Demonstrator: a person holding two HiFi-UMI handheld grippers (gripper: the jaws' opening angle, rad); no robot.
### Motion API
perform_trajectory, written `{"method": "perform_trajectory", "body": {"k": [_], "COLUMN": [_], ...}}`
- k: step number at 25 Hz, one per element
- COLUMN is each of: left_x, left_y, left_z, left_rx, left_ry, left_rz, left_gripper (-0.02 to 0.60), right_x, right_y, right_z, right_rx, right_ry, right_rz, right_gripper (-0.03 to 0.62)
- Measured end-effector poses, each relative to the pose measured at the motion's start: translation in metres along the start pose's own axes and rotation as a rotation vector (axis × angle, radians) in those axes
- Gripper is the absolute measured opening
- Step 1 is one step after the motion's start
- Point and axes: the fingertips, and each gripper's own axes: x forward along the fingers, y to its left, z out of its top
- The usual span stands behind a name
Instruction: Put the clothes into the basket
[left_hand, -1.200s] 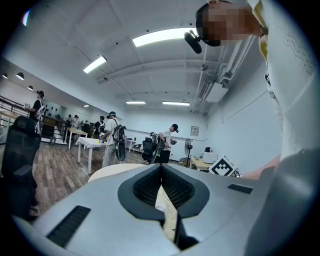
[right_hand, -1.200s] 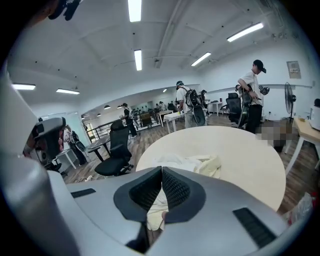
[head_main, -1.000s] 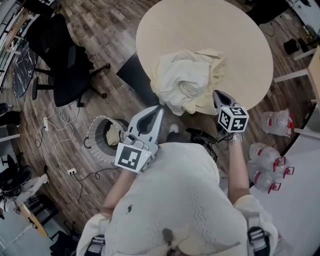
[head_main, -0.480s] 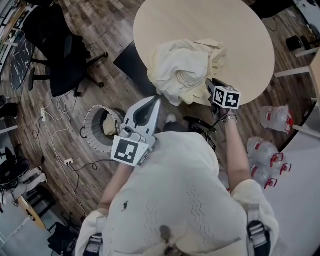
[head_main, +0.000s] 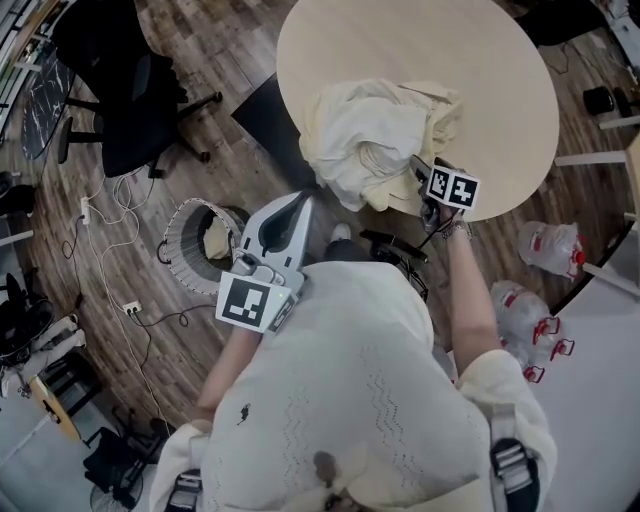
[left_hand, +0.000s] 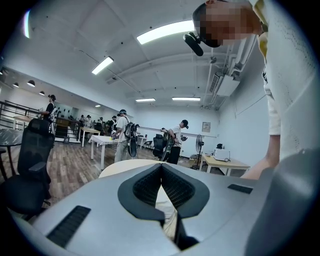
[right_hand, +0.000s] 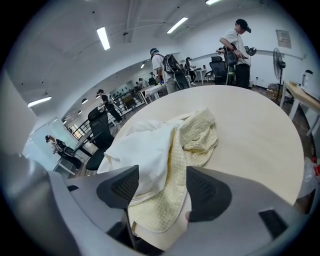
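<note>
1. While the right gripper (right_hand: 160, 180) hangs over the near edge of the round table (head_main: 420, 50), its jaws have just been opening and now stand spread wide; the hem of the clothes (right_hand: 150, 150) lies between the pads, unpinched
2. Clothes: a pale heap of a plain white garment and a checked yellow one, on the table's near-left part, with a fold drooping over the table's edge
3. Left gripper (left_hand: 161, 172): jaws pressed together on nothing, held off the table's near-left edge, above the floor
4. Basket (head_main: 182, 228): on the floor off the table's left side, well apart from the heap; something pale appears to lie inside it
5. Risk, as judged: closing on the checked hem alone would likely lift one layer and drag the rest off the table's edge onto the floor
6. Risk, as judged: a shallow bite on loose cloth may slip during the carry from table to basket, and a trailing garment may catch on the table's rim
</note>
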Motion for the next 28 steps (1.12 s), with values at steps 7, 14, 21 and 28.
{"method": "perform_trajectory", "body": {"k": [7, 14, 21, 28], "left_x": [0.002, -0.003, -0.011, -0.024], "left_y": [0.015, 0.029, 0.047, 0.054], "left_z": [-0.005, -0.009, -0.010, -0.011], "left_rx": [0.007, -0.006, 0.006, -0.011], "left_ry": [0.014, 0.018, 0.025, 0.016], "left_rz": [0.038, 0.079, 0.134, 0.164], "left_gripper": [0.020, 0.020, 0.020, 0.020], "right_x": [0.034, 0.059, 0.082, 0.081], "right_y": [-0.011, 0.000, 0.012, 0.010], "right_z": [-0.001, -0.008, -0.022, -0.027], "right_rx": [0.075, 0.087, -0.088, -0.185], "right_ry": [0.039, 0.083, 0.164, 0.174], "right_rz": [-0.008, -0.008, -0.092, -0.165], "right_gripper": [0.342, 0.305, 0.245, 0.161]}}
